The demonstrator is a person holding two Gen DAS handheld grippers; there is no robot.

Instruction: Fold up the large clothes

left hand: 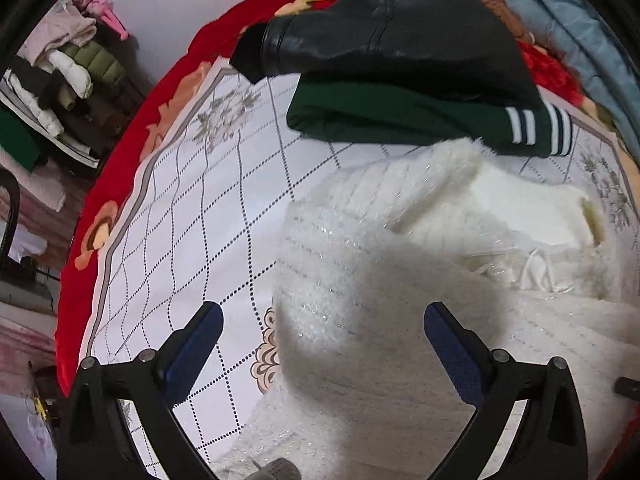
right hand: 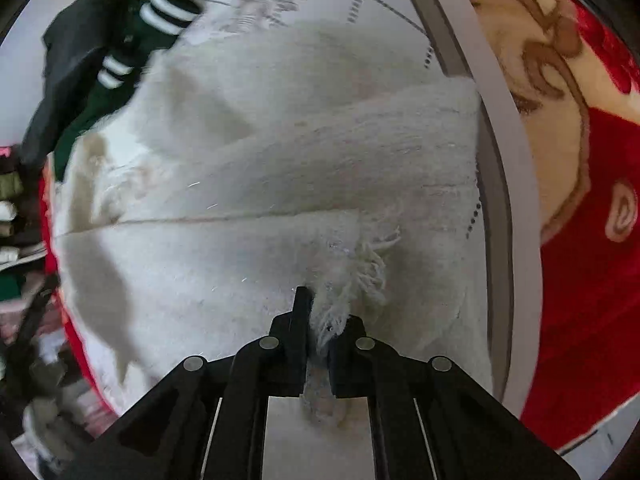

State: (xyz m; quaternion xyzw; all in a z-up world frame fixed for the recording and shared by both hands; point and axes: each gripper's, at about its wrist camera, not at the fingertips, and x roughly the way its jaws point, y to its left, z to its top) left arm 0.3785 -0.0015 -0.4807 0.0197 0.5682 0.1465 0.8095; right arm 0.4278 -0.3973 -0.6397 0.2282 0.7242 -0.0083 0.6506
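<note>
A: Where is the white sweater (left hand: 400, 280) lying from the left gripper (left hand: 322, 316)?

B: It is sitting dead ahead on the patterned sheet (left hand: 180, 220), its bulk running off toward two o'clock, below the green garment (left hand: 400, 116) and the black jacket (left hand: 400, 36). The jaws are standing spread wide, gripping nothing.

A: And the right gripper (right hand: 320, 320)?

B: It is pinching the sweater's fringed edge (right hand: 372, 268), fingers clenched on it, cloth stretching away toward eleven o'clock. It looks the better placed to carry the fold across.
</note>
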